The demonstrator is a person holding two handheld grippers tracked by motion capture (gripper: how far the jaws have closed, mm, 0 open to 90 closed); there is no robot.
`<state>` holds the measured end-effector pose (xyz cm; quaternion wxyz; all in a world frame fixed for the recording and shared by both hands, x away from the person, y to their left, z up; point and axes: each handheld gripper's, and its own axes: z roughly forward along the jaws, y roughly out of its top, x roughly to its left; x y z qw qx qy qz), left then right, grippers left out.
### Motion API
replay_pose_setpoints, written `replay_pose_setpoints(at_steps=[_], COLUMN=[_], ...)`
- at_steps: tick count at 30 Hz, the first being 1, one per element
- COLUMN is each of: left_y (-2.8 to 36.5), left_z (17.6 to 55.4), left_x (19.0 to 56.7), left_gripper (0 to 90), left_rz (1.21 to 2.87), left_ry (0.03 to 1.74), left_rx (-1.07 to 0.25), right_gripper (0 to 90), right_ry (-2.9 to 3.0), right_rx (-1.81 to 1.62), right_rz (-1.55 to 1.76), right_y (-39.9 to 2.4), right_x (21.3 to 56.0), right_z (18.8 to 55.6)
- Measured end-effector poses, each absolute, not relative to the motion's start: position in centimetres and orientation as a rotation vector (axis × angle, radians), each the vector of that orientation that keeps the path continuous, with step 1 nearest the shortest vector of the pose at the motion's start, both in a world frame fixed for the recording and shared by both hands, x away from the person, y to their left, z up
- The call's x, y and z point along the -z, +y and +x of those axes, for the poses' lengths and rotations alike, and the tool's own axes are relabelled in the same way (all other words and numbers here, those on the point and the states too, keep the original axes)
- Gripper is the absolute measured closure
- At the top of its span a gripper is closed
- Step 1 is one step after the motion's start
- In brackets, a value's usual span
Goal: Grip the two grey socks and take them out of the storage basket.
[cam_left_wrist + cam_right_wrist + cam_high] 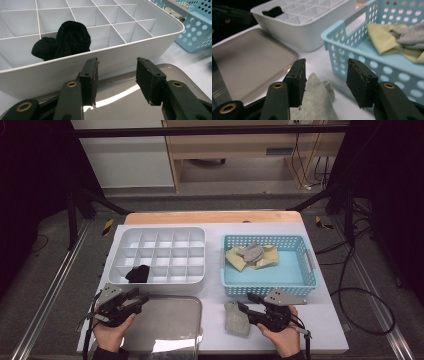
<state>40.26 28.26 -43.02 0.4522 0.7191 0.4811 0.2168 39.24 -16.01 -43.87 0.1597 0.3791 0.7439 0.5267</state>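
Observation:
A grey sock (236, 319) lies flat on the white table in front of the blue basket (300, 285). My right gripper (246, 301) hovers just above its right end, jaws open, nothing pinched between them. In the right gripper view the grey sock (319, 97) lies below and beyond the right gripper (325, 66). A rolled black sock (137, 273) sits in a front-left cell of the white divided box (195, 232). My left gripper (137, 297) stands open and empty over the grey lid (170, 320). Past the left gripper (116, 67), the black sock (66, 40) pokes over the box wall.
Inside the blue basket (342, 32) lie a yellow cloth (267, 256) and a grey sock (251, 252). The grey lid (249, 65) lies at the table's front edge, left of the loose sock. Most cells of the divided box (140, 47) hold nothing.

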Motion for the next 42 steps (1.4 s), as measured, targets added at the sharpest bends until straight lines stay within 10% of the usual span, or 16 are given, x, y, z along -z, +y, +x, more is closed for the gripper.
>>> replay_pose_setpoints(at_steps=[42], left_y=[28.6], left_z=[40.3], left_x=[43.0], left_gripper=[51.2], left_rz=[1.770], left_ry=[1.192], left_rx=[-0.533], right_gripper=[33.0], right_ry=[1.826], right_rx=[-1.412], right_rz=[1.265], right_y=[-19.5], right_x=[37.7], right_z=[49.8])
